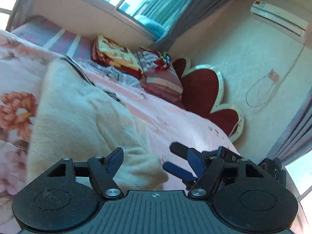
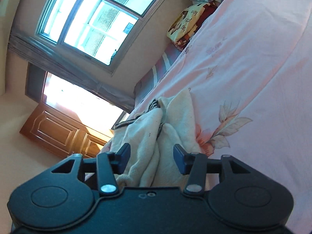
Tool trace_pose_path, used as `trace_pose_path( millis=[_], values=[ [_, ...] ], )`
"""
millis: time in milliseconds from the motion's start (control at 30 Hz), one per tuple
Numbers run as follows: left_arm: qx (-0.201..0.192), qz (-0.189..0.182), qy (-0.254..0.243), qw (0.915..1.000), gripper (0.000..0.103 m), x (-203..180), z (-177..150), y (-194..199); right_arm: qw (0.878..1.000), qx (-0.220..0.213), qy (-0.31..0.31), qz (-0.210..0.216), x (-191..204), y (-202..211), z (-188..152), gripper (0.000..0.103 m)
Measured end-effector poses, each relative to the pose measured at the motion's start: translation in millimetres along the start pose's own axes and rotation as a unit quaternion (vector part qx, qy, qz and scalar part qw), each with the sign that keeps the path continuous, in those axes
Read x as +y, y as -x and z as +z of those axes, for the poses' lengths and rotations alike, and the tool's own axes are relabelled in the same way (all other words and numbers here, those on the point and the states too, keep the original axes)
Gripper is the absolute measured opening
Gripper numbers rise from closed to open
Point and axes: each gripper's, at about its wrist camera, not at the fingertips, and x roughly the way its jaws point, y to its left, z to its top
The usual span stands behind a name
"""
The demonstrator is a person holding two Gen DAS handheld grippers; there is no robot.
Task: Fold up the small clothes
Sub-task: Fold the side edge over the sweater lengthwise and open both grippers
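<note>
A cream fleece garment with a black-and-white striped trim lies rumpled on the pink flowered bedsheet. The left hand-held gripper stands open with the garment's cuff between its fingers, and the right hand-held gripper is open too, spread over the bunched cloth. Folded blankets sit near the red headboard.

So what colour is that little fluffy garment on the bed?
Cream, with black-and-white striped trim; the garment shows best in the right wrist view.
</note>
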Motion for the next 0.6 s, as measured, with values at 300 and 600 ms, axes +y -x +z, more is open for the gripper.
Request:
trace_pose_path(
  millis=[300,600],
  values=[
    [-0.008,0.145,0.075,0.9865,0.072,103,23,19,0.995,0.078,-0.053,0.014,2,-49,1,0.068],
    [-0.005,0.162,0.045,0.9857,0.072,99,-4,-12,0.965,0.048,0.245,-0.084,66,-53,-25,0.018]
  ],
)
